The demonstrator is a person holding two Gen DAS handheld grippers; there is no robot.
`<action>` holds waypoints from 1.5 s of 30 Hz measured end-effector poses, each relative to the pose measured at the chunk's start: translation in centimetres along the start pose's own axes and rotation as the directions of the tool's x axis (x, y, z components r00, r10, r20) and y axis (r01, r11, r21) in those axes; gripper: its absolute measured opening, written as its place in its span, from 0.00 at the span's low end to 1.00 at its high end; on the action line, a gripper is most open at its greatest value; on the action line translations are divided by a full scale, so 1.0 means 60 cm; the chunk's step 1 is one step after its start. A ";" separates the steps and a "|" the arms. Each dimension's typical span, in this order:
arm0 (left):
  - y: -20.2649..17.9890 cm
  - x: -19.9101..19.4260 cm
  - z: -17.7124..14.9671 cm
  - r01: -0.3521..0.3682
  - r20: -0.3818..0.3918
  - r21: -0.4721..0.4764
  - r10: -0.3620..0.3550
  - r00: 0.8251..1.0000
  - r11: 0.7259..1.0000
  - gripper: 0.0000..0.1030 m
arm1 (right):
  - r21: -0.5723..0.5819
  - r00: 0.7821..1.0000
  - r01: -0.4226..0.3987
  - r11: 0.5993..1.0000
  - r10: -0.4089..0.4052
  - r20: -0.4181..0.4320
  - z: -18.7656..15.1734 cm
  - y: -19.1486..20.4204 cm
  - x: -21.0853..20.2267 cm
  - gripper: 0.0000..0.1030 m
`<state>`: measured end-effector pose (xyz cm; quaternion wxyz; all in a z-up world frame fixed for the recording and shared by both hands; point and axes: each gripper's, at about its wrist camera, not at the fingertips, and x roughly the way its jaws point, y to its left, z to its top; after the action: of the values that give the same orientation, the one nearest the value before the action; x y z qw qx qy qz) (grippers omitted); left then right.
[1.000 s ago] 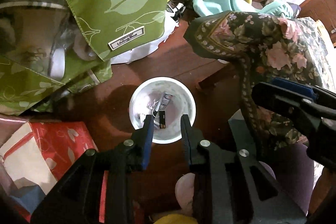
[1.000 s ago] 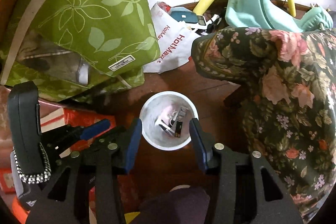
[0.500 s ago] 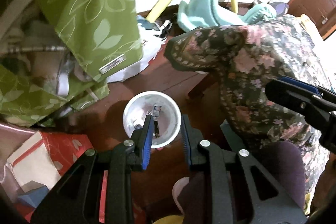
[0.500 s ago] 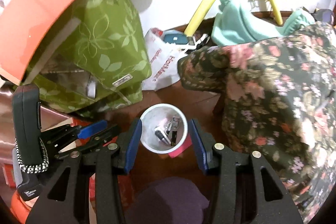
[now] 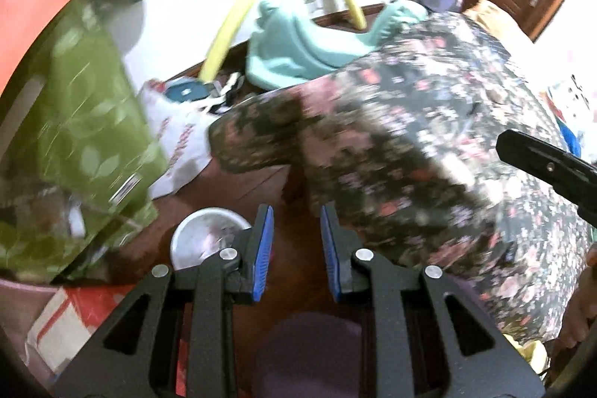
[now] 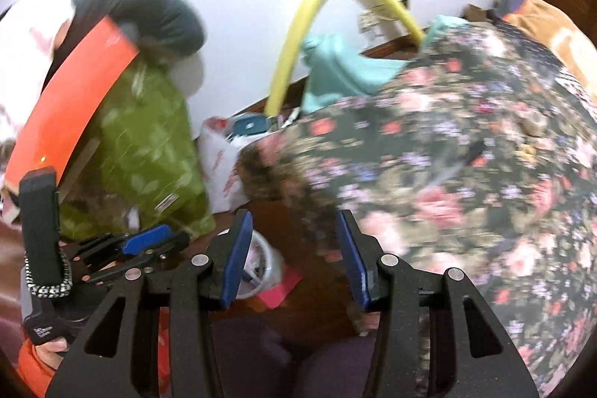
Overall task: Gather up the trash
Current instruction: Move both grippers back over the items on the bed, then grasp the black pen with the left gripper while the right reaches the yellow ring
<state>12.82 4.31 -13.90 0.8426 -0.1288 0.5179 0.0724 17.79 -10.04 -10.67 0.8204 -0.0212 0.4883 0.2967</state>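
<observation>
Hovering released and empty, left gripper (image 5: 294, 241) and right gripper (image 6: 294, 258) had the cup (image 5: 203, 239) left of their jaws; contents blurred, collection seemingly unfinished.

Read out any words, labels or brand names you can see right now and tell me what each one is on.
None can be read.
White plastic bag: red lettering, too blurred.
Green leaf-print bag: small white label, too blurred.
Black strap by the left tool: small white print, too small.
</observation>
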 end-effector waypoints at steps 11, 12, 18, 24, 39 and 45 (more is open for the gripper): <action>-0.163 0.036 0.073 0.088 -0.012 0.133 -0.087 0.996 0.987 0.23 | 0.131 0.990 0.125 0.984 -0.131 0.042 0.010 -0.201 -0.074 0.42; -0.175 0.039 0.077 0.095 -0.014 0.145 -0.094 0.995 0.985 0.23 | 0.135 0.988 0.139 0.981 -0.146 0.042 0.008 -0.215 -0.078 0.42; -0.241 0.075 0.100 0.138 -0.052 0.191 -0.130 0.990 0.972 0.26 | 0.162 0.979 0.199 0.967 -0.205 0.022 -0.003 -0.290 -0.085 0.42; -0.293 0.128 0.117 0.164 -0.098 0.247 -0.144 0.985 0.955 0.27 | 0.191 0.972 0.230 0.954 -0.234 -0.001 -0.001 -0.352 -0.066 0.42; -0.372 0.235 0.157 0.197 -0.152 0.371 -0.150 0.977 0.907 0.27 | 0.194 0.969 0.246 0.950 -0.238 -0.063 0.074 -0.432 0.063 0.47; -0.374 0.253 0.160 0.217 -0.158 0.382 -0.168 0.973 0.899 0.27 | 0.181 0.961 0.273 0.945 -0.262 -0.084 0.096 -0.432 0.112 0.47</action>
<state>33.64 -14.52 -20.12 0.8212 -0.0103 0.5565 -0.1255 37.80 -26.37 -19.74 0.8365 -0.0172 0.5311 0.1337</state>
